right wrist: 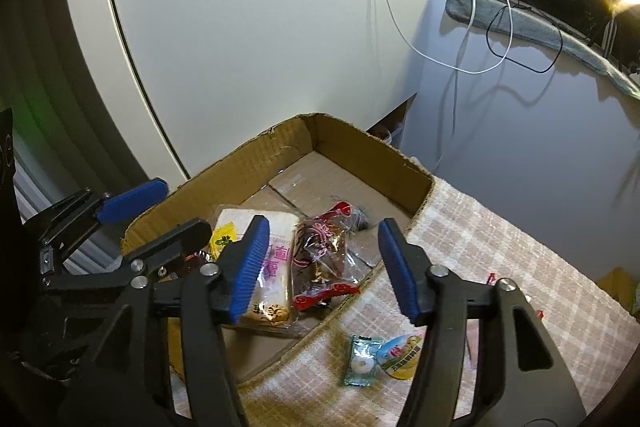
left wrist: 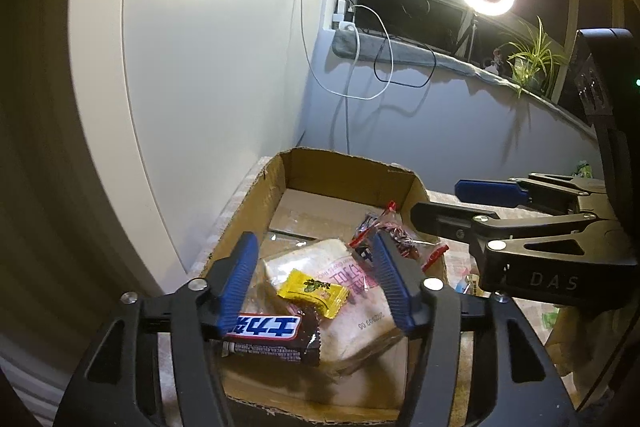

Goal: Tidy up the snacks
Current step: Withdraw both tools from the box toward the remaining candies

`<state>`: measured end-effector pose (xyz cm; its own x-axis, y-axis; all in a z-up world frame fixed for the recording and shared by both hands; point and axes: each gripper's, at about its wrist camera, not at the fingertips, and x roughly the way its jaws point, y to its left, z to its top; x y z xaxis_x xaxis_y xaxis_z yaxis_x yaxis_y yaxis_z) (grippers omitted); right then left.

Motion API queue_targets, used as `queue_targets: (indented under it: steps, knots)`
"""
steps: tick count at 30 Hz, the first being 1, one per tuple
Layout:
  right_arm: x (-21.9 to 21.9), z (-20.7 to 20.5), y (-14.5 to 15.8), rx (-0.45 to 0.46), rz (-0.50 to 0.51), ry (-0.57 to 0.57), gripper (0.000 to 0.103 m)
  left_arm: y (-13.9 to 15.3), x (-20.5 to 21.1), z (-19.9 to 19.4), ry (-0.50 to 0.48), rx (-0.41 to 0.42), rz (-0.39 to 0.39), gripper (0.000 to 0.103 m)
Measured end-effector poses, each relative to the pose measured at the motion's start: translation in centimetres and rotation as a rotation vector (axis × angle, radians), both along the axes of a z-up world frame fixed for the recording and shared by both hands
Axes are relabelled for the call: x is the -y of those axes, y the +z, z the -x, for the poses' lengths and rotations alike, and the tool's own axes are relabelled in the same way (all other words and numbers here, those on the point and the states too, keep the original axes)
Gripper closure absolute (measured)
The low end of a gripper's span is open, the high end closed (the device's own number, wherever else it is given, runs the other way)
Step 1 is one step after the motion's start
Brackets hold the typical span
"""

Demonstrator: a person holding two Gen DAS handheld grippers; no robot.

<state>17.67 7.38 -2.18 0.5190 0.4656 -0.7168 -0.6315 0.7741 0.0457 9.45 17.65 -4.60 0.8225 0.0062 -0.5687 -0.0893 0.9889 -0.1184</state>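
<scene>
Desk [right wrist: 500, 247] under a pink-and-cream checked cloth, white cabinet panel behind it.

Open brown cardboard box [left wrist: 348, 167] stands on the desk, flaps cut off, near corner toward both cameras.

Left claw [left wrist: 316, 283], black frame with ribbed blue pads, tilts down over the box's near end; jaws spread apart, nothing pinched between them. Right claw [right wrist: 324, 267], same make, pitches more steeply over the box's right front edge; jaws likewise released, gripping nothing. Each claw shows at the edge of the other's view, side by side and apart.

Inside the box, largest first: pale flat bread-like packet with pink print [left wrist: 356, 307]; clear bag with red ends holding dark snacks [right wrist: 320, 259] beside it; brown chocolate bar with white-and-blue label [left wrist: 272, 337] leaning on the pale packet; small yellow sweet wrapper [left wrist: 312, 291] on top.

On the cloth outside the box: small green-edged clear candy wrapper [right wrist: 362, 361], touching a round yellow-and-blue sachet [right wrist: 400, 355].
</scene>
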Motion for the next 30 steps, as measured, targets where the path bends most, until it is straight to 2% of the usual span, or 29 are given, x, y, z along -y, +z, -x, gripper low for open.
queue_targets:
  steps: [3,8,12,20,30]
  knots:
    - [0.5,-0.1,0.2,0.014,0.004,-0.023,0.031,0.1,-0.1,0.0,0.009,0.006,-0.003,0.036]
    - [1.3,-0.5,0.3,0.008,0.000,-0.037,0.031,0.2,0.4,-0.1,0.000,0.012,-0.013,0.036]
    - [2.1,-0.3,0.4,0.028,0.007,-0.060,0.019,0.6,1.1,0.0,-0.008,0.025,-0.016,0.035]
    - [5.6,-0.1,0.8,0.043,0.003,-0.120,0.018,1.1,2.9,-0.1,-0.047,0.038,-0.023,0.035]
    - [12.5,1.0,0.5,0.031,0.011,-0.227,0.018,1.2,6.3,-1.0,-0.122,0.018,-0.015,0.035]
